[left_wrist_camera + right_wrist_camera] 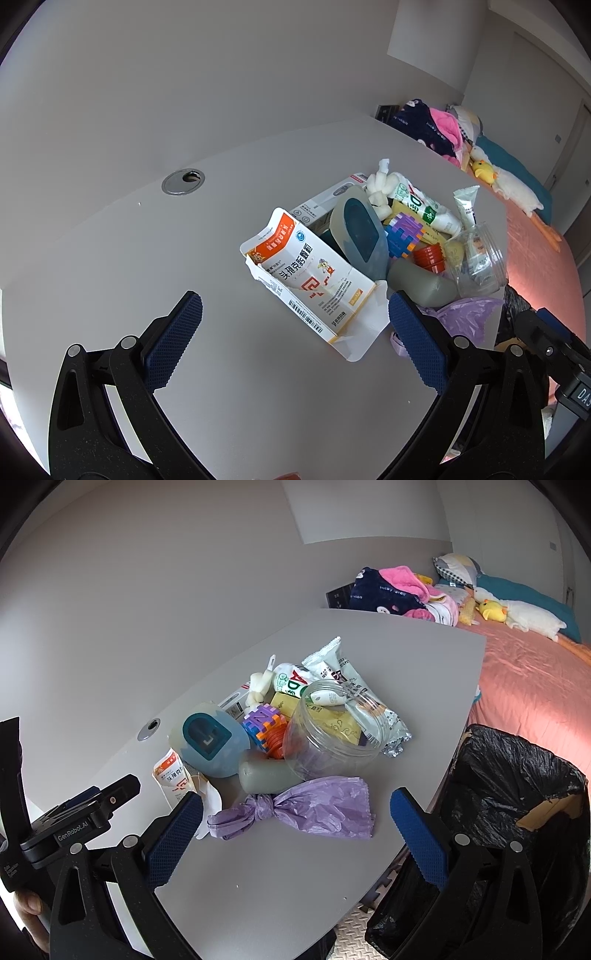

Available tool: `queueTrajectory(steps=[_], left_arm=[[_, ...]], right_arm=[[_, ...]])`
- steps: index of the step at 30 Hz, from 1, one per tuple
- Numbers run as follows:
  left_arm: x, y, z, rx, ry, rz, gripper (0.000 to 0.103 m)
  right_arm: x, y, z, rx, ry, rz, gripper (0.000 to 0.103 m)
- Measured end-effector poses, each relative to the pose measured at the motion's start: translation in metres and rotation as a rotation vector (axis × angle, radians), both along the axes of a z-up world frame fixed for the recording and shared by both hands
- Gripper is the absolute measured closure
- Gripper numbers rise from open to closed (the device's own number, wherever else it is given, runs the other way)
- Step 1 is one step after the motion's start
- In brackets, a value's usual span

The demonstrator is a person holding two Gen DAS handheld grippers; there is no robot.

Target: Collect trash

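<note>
Hovering over the grey table (280, 878), the right gripper (295, 812) and left gripper (295, 317) both stand wide apart, holding nothing; just ahead lie a knotted purple bag (314, 812) and a torn medicine box (314, 284), then a clear jar (332, 731) amid the litter; a black-lined bin (517, 794) stands beside the table's right edge

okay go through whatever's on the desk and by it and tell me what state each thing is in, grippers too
Left gripper: open, empty.
Right gripper: open, empty.
Medicine box: torn open, flattened.
Clear jar: lidless, tipped on its side.
Purple bag: knotted, lying flat.
Bin: lined with black bag, open.
</note>
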State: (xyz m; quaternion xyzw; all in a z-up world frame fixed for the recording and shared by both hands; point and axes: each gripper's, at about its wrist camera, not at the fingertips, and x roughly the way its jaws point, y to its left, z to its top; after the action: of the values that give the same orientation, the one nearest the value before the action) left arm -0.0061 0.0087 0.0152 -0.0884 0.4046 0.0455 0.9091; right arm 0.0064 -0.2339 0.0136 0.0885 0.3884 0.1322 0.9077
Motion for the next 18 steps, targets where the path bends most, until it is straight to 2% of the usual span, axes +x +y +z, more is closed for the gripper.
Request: queueTrajectory(steps=[18], left_arm=[[-0.0011,-0.0018,-0.0004,0.004,0.003,-0.001,0.005]], right_arm=[[-0.0004,0.0002,0.0,-0.001,0.0,0.001,0.002]])
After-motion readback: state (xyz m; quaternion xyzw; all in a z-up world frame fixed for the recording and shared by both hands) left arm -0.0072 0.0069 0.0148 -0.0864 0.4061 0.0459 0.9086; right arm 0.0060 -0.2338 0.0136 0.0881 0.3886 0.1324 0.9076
